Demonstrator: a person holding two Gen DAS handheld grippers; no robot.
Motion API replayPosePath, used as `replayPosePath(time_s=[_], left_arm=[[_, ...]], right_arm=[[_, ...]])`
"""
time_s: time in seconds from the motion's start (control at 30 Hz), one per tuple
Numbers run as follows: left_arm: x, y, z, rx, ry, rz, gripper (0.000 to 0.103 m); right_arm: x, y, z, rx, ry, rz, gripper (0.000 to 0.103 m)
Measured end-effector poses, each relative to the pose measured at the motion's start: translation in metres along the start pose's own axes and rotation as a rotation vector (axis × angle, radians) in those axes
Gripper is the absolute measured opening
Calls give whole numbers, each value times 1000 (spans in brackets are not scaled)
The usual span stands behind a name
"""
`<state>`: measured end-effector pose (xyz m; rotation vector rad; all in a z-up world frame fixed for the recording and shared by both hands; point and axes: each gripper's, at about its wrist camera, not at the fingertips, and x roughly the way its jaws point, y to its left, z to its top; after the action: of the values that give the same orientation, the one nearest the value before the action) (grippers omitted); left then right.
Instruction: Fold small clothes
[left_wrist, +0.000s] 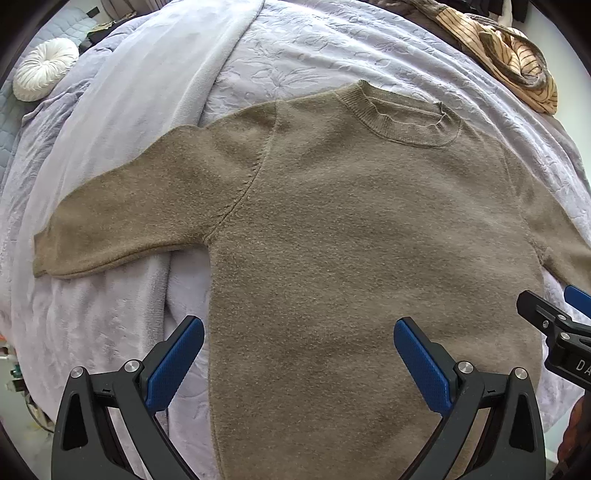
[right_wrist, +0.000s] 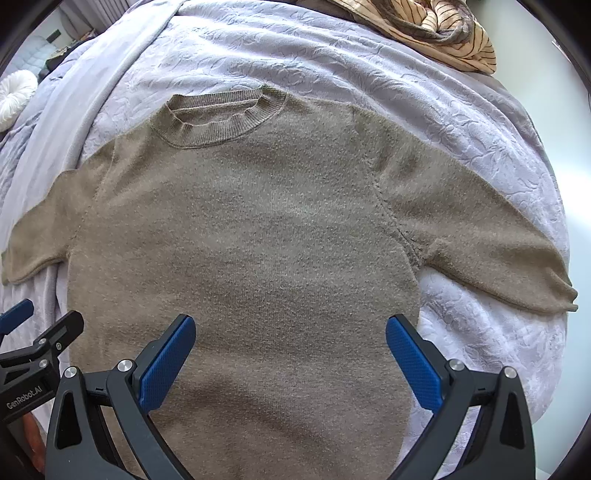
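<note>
Legible marking: in the right wrist view, the body of the left gripper at the lower left of the frame carries the white text "GenRobot.AI"; in the left wrist view, the body of the right gripper at the right edge shows only the letters "DA", the remainder cut off by the frame. The sweater, olive-brown knit with short sleeves, lies flat and face-up at the centre of both frames on a lavender blanket with an embossed leaf pattern; its ribbed collar points to the top of the frame. In the left wrist view one sleeve extends to the left edge; in the right wrist view the other sleeve extends to the right. The left gripper, at the bottom of its own view, has its blue-padded fingers spread wide, grasping nothing, above the lower sweater. The right gripper is likewise released, its fingers spread over the lower sweater, empty. A striped tan cloth lies bunched at the upper right of the left wrist view. A round white pleated cushion lies at the upper left.
</note>
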<state>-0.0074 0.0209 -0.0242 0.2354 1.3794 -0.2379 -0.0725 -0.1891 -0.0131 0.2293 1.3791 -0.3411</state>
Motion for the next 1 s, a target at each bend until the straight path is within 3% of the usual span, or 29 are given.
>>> replayPosePath(time_s=[0.33, 0.63, 0.8, 1.0], left_arm=[[7, -1, 0, 2, 22, -33, 103], [16, 1, -1, -12, 37, -114, 103], [24, 39, -1, -105, 21, -166, 103], [30, 130, -5, -269, -74, -169, 103]], right_arm=[[5, 0, 3, 8, 10, -1, 103], [6, 6, 3, -4, 9, 20, 103], [3, 28, -3, -70, -6, 51, 103], [2, 77, -15, -160, 3, 119, 103]])
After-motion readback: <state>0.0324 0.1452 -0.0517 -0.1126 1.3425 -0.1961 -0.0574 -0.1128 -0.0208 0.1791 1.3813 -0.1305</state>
